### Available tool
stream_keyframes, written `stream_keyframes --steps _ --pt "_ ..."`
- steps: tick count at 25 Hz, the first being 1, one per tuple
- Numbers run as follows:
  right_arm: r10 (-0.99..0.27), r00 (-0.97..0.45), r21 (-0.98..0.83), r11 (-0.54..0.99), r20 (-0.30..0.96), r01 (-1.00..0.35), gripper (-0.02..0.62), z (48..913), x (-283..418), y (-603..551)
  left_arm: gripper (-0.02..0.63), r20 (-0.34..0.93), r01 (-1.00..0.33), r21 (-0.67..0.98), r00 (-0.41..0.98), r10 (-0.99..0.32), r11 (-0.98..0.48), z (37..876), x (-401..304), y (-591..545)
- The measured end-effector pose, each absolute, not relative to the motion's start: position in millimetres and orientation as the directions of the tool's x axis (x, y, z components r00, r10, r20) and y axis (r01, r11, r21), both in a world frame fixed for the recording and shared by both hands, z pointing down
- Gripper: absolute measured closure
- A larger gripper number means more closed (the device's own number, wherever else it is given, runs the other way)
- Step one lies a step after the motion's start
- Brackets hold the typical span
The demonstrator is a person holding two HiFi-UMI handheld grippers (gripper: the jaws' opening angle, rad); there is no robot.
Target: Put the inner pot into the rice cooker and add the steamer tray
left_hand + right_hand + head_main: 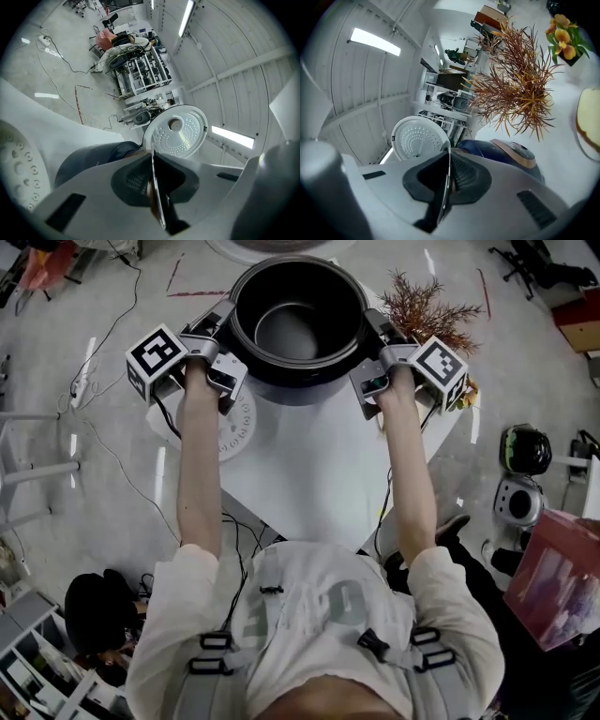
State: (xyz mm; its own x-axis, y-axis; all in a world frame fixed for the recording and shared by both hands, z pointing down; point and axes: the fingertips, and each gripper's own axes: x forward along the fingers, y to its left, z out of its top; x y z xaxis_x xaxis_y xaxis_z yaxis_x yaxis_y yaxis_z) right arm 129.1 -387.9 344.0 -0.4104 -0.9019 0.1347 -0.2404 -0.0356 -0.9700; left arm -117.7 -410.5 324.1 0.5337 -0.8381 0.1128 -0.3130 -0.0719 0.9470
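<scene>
The dark inner pot (298,324) is held by its rim from both sides over the dark blue rice cooker (302,386); I cannot tell whether it rests inside. My left gripper (228,322) is shut on the pot's left rim, my right gripper (372,326) on its right rim. In the left gripper view the thin metal rim (155,192) is pinched in the left gripper (152,161), with the cooker body (93,159) and open white lid (178,131) beyond. In the right gripper view the rim (443,194) sits in the right gripper (448,164). The white perforated steamer tray (236,427) lies on the table.
The white table (309,474) carries a reddish dried plant (427,307) beside the right gripper and an orchid (565,35) further off. Cables (103,352) trail over the floor at the left. Helmets and a red box (562,577) sit on the floor at the right.
</scene>
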Motion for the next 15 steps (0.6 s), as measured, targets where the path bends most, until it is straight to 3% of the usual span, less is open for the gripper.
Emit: stream_keyframes --steps 7,11,15 --pt "-0.873 -0.453 -0.951 -0.037 0.18 -0.308 0.574 347.1 126.3 -391.3 0.572 0.153 -0.343 0.938 0.545 -0.824 -0.052 336.3 -119.2 -412.4" --pt "-0.819 -0.49 -0.874 -0.029 0.299 -0.485 0.568 357.0 123.9 -390.9 0.572 0.251 -0.503 0.86 0.568 -0.784 -0.088 336.6 -114.4 -416.2" --pt "-0.785 -0.514 -0.835 -0.009 0.347 -0.55 0.563 361.4 121.6 -388.8 0.571 0.361 -0.644 0.757 0.551 -0.753 -0.108 352.8 -114.5 -412.3"
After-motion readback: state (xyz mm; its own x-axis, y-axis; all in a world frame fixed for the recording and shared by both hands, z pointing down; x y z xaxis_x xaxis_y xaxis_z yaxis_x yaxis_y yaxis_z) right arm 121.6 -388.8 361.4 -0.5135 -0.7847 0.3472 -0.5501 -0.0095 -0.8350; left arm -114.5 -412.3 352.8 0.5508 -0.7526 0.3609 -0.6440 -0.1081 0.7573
